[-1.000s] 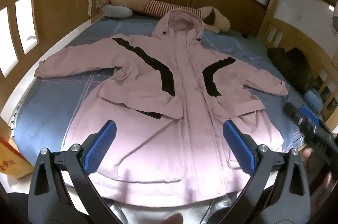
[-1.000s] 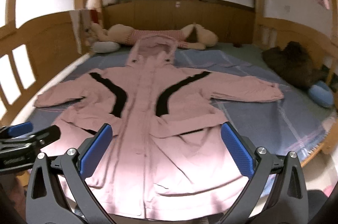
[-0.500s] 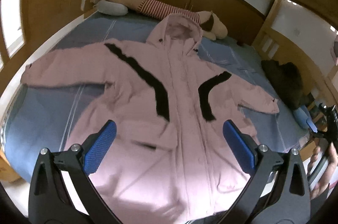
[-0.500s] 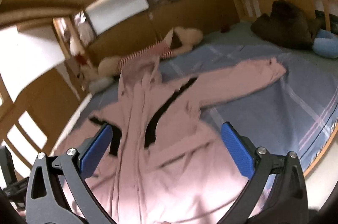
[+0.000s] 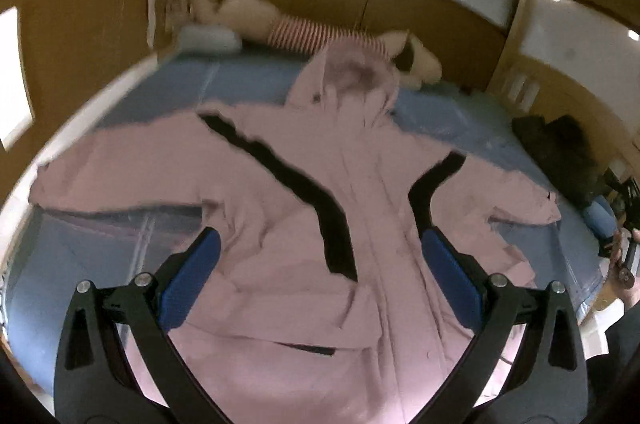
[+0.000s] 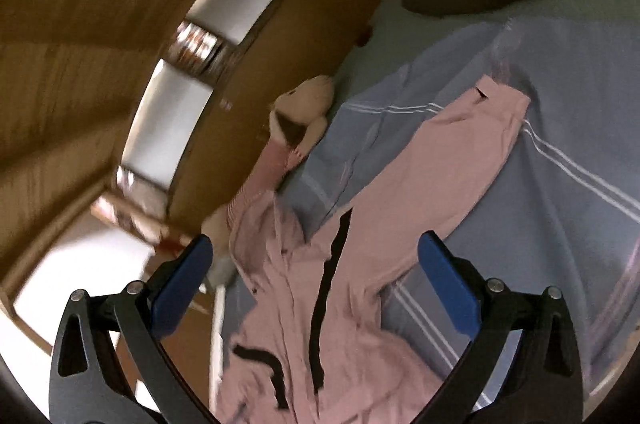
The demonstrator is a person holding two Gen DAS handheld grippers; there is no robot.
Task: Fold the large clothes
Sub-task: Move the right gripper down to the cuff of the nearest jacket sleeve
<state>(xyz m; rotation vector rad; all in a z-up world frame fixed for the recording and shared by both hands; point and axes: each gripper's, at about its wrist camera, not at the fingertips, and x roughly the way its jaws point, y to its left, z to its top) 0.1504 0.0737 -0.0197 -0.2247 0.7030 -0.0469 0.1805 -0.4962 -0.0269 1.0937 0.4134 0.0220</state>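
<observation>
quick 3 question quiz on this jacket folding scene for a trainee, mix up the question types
1. True or false: the left gripper is shut on the pink jacket.
2. Multiple choice: the jacket's sleeves lie A) folded across the chest, B) spread out to the sides, C) tucked under the body.
3. Fill in: past the jacket's hood, by the wooden wall, lies a ____ with a striped middle.

Key: 1 false, both grippers are open and hold nothing, the right gripper included. 2 B. 3 plush toy.
</observation>
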